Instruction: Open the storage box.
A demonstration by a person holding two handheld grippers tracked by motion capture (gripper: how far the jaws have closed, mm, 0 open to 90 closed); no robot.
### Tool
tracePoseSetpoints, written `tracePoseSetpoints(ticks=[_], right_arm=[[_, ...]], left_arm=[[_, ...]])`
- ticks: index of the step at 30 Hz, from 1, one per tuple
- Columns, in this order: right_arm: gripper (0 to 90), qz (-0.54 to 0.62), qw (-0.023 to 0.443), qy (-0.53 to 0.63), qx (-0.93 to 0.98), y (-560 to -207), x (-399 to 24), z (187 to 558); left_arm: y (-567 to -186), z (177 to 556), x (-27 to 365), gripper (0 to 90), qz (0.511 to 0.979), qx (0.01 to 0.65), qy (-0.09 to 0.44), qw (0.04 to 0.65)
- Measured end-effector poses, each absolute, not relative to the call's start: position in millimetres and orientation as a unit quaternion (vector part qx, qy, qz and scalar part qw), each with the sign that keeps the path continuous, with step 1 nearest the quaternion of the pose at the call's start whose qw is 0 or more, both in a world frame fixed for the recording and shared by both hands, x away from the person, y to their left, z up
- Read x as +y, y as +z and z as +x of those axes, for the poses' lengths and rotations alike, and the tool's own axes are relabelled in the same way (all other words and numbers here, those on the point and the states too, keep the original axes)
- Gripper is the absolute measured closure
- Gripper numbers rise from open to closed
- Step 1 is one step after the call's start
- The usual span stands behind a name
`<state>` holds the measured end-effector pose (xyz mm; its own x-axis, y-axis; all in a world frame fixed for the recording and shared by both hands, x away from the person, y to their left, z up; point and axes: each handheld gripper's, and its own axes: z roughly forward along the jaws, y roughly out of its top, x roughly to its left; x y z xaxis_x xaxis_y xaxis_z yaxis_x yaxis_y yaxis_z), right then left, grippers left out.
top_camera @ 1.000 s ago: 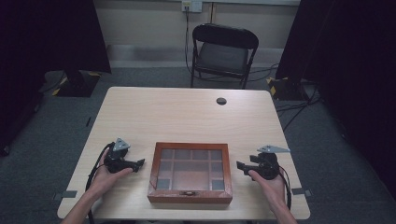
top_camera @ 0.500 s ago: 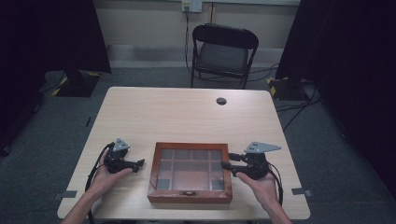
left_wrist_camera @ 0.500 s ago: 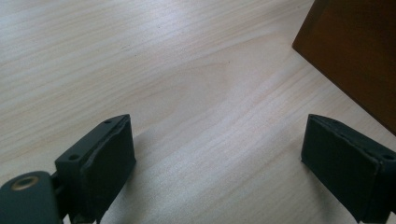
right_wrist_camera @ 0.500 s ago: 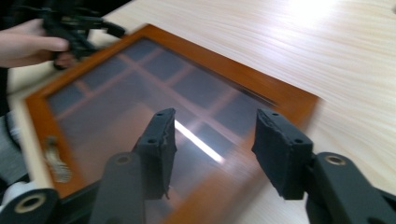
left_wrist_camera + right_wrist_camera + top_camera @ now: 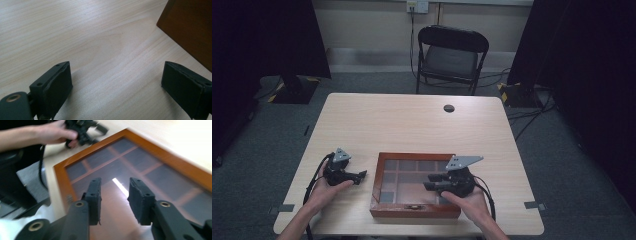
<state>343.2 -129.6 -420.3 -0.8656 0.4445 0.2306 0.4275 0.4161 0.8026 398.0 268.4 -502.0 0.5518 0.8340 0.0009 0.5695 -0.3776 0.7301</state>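
Two handheld grippers are at the near half of the light wood table point(image 5: 412, 125). A flat wooden box point(image 5: 414, 210) with a glass lid over a grid of compartments lies near the front edge, between the hands; its small latch faces the person.

The left gripper point(image 5: 358, 176) rests on the tabletop just left of the box, apart from it. In the left gripper view its jaws stand wide apart over bare wood, nothing between them, with the box's corner point(image 5: 190, 27) ahead at right.

The right gripper point(image 5: 430, 182) hangs over the right part of the lid. In the right gripper view its jaws are parted by a narrow gap and hold nothing; whether they touch the glass I cannot tell.

A black folding chair point(image 5: 449, 55) stands beyond the table.
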Motion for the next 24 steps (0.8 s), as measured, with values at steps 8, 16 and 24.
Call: tracePoseSetpoints(ticks=[8, 16, 24], right_arm=[[72.8, 0.209, -0.033, 0.45, 0.868, -434.3, -112.7, 321.3], [78.0, 0.189, -0.049, 0.443, 0.875, -442.7, -106.4, 318.7], [80.8, 0.168, -0.041, 0.438, 0.882, -442.0, -100.2, 317.7]], left_arm=[[-502.1, 398.1, 268.4, 8.7, 0.808, 0.435, 0.189, 0.351], [-501.9, 398.1, 268.5, 8.7, 0.808, 0.434, 0.189, 0.35], [-500.6, 397.7, 267.1, 11.2, 0.81, 0.435, 0.19, 0.345]])
